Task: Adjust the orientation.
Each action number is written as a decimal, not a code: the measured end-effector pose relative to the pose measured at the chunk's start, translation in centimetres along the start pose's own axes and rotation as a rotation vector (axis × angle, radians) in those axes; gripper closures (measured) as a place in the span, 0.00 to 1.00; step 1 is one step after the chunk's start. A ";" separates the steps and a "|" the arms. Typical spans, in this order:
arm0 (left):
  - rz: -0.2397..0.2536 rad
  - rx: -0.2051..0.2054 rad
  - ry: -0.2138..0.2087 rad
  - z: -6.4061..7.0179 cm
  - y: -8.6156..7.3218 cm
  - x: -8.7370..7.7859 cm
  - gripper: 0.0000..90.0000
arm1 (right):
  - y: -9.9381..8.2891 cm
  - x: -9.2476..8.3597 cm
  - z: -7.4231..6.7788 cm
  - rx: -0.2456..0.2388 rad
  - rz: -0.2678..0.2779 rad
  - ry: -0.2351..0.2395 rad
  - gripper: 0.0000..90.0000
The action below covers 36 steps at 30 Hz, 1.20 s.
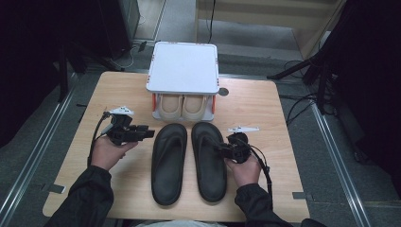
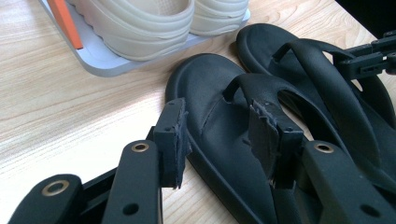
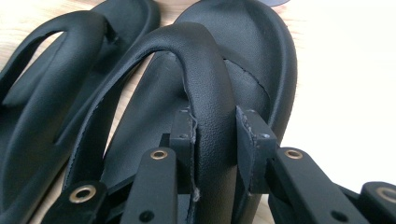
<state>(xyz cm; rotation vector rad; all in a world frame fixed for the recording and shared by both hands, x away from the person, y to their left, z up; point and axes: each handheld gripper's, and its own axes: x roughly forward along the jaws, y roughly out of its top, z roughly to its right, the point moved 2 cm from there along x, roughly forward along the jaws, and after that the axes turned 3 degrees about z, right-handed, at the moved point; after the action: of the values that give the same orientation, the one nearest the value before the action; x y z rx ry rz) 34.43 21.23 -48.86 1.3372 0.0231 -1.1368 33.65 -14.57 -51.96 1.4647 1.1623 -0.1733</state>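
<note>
Sandals first: from the high view we see two black flip-flops lying side by side, toes away from the person, on the wooden table (image 1: 255, 101). The left sandal (image 1: 169, 163) and the right sandal (image 1: 208, 161) sit just in front of a grey two-level shoe rack (image 1: 183, 66), whose lower shelf holds a beige pair of shoes (image 1: 183, 107). The left gripper (image 1: 142, 134) is held just left of the left sandal's toe end, pointing toward it. The right gripper (image 1: 221, 150) sits at the right sandal's outer side, its tips over the strap.

In the left gripper view we find the jaws standing well apart, astride the near edge of the left sandal (image 2: 224, 140): one pad is outside the sole above the table, the other over the footbed by the strap. Neither pad presses on it. The beige shoes (image 2: 140, 18) lie beyond, and the right gripper (image 2: 369, 58) shows far right.

In the right gripper view we see the jaws on either side of the right sandal's strap (image 3: 205, 102). The left pad lies against the strap; a thin gap shows at the other, so we cannot tell if it is clamped.
</note>
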 end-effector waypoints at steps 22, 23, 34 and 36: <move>-0.015 0.018 -0.014 0.3 -0.1 0.2 0.64 | -0.3 0.5 -1.2 0.010 0.007 0.034 0.71; -0.015 0.018 -0.014 0.3 -0.1 0.2 0.64 | -0.3 0.5 -1.3 0.006 0.005 0.034 0.70; -0.044 0.010 -0.024 0.1 -0.3 0.3 0.74 | -0.2 -0.6 -2.1 -0.033 0.028 0.060 0.59; -0.052 0.009 -0.021 0.1 -0.4 0.4 0.76 | 0.1 -1.4 -2.0 -0.044 0.056 0.065 0.60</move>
<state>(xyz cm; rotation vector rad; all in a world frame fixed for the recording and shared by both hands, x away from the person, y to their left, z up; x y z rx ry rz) 34.32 21.03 -49.36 1.3392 0.0381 -1.1958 32.04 -13.65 -50.32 1.4719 1.1689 -0.0610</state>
